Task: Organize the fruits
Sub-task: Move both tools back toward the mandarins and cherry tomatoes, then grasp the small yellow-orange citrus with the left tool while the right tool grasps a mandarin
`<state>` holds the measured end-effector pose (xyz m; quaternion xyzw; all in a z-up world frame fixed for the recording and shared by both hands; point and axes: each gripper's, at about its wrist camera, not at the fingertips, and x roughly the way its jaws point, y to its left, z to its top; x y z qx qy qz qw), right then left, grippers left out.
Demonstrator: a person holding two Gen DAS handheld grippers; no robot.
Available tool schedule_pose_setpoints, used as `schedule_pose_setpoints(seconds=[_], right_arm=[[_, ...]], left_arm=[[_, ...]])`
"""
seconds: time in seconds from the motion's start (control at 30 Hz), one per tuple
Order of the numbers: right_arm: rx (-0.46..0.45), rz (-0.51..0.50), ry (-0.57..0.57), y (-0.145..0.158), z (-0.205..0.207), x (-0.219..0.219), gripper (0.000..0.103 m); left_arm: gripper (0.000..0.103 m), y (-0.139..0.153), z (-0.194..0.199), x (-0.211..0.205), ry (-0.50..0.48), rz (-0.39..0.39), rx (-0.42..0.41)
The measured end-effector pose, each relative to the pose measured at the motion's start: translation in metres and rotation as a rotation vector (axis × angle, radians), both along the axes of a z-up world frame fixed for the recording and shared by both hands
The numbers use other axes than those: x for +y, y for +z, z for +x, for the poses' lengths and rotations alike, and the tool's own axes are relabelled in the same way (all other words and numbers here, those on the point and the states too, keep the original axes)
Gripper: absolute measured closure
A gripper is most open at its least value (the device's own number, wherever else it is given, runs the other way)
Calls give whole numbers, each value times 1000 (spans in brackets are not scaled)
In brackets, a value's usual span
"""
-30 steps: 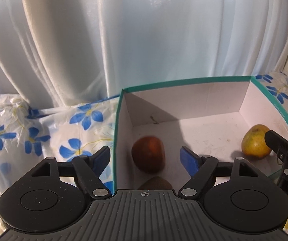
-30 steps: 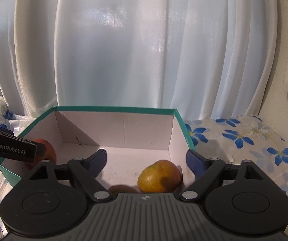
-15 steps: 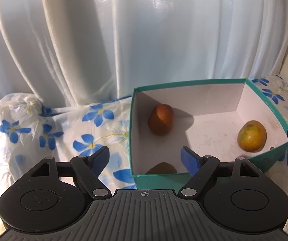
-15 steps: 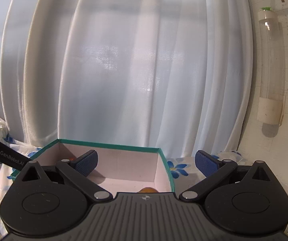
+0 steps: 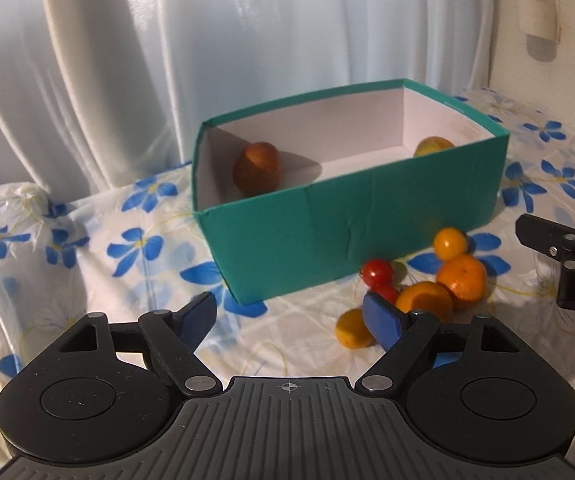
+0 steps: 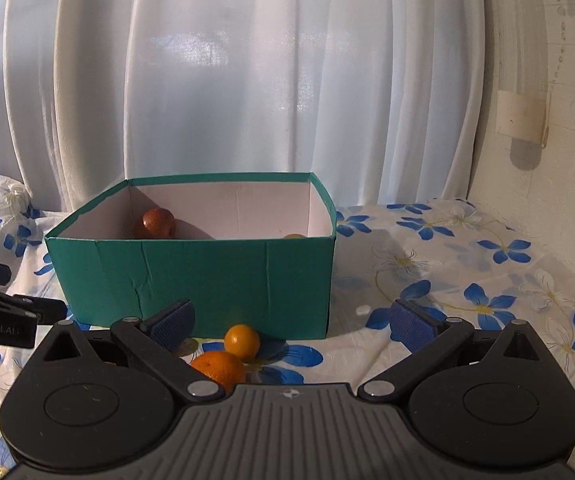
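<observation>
A teal box (image 5: 351,216) with a white inside stands on a flowered cloth. It holds a reddish-brown fruit (image 5: 256,168) at its left and a yellow fruit (image 5: 433,146) at its right. The box (image 6: 195,268) also shows in the right wrist view. In front of the box lie oranges (image 5: 461,277), small red fruits (image 5: 376,273) and small yellow-orange fruits (image 5: 450,243). My left gripper (image 5: 291,320) is open and empty, low in front of the box. My right gripper (image 6: 293,322) is open and empty above an orange (image 6: 219,368) and a small yellow-orange fruit (image 6: 241,341).
A white curtain (image 6: 247,72) hangs behind the box. A pale wall (image 6: 559,168) with a clear tube (image 6: 521,52) is at the right. The flowered cloth (image 5: 87,248) bulges up at the far left.
Both grippers have pulled back and out of the box. The box front and the loose fruits before it have come into view. Both stay open.
</observation>
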<state>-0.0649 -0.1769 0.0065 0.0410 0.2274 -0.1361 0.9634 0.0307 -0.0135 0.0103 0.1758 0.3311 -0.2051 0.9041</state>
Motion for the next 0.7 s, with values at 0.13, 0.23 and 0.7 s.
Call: schedule_pose_setpoints(seconds=[0.13,0.23,0.7], right_arm=[[43,5,30,-7,4,4,1],[73,-2,51,-13,8,8,9],[165,26,142,-38,27,20,35]], left_arm=[[19,-12,-5,-5,-12,16,12],[21,-17,-6,-7,-13,17,20],[26,-44,2,-16,-45,32,75]])
